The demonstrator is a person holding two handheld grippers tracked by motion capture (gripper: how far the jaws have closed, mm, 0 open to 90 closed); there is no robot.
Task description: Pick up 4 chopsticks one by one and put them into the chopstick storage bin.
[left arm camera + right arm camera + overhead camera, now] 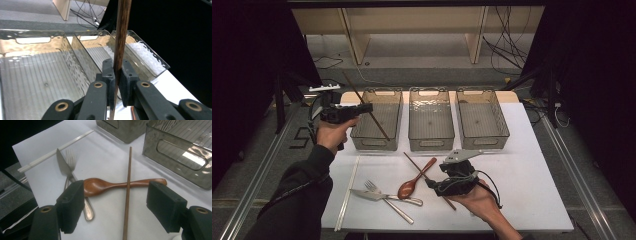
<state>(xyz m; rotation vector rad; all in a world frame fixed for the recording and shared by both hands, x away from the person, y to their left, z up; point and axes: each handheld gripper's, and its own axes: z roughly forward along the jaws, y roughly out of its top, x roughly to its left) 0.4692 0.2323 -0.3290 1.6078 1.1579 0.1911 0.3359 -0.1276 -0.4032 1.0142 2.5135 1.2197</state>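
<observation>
While the white bench (532, 165) is being left largely bare on its right half, its front left part is being crowded by loose cutlery, and open room is being kept between that cutlery and the row of bins. A pair of white chopsticks (348, 192) is lying near the bench's left edge, with a knife (368, 194) and a fork (388, 194) crossed just beside it. A wooden spoon (414, 181) is being crossed by a brown chopstick (428, 180) lying on the bench.

The left tongs (362, 108) are being held up at the left of the bench by a hand on a sleeved forearm, pointing toward the left bin (377, 119). They are being kept narrow, clamped on a second brown wooden chopstick (122, 37), which is being held slanted above that bin's near left corner; in the left gripper view it is standing upright between the pads.

The right tongs (122, 206) are being held low over the front of the bench in an upturned hand (477, 197), jaws spread wide, straddling the lying chopstick and spoon without being pressed on either.

Three clear plastic bins are being kept side by side along the far edge; the middle bin (431, 120) and the right bin (482, 119) are being shown with bare ribbed floors.
</observation>
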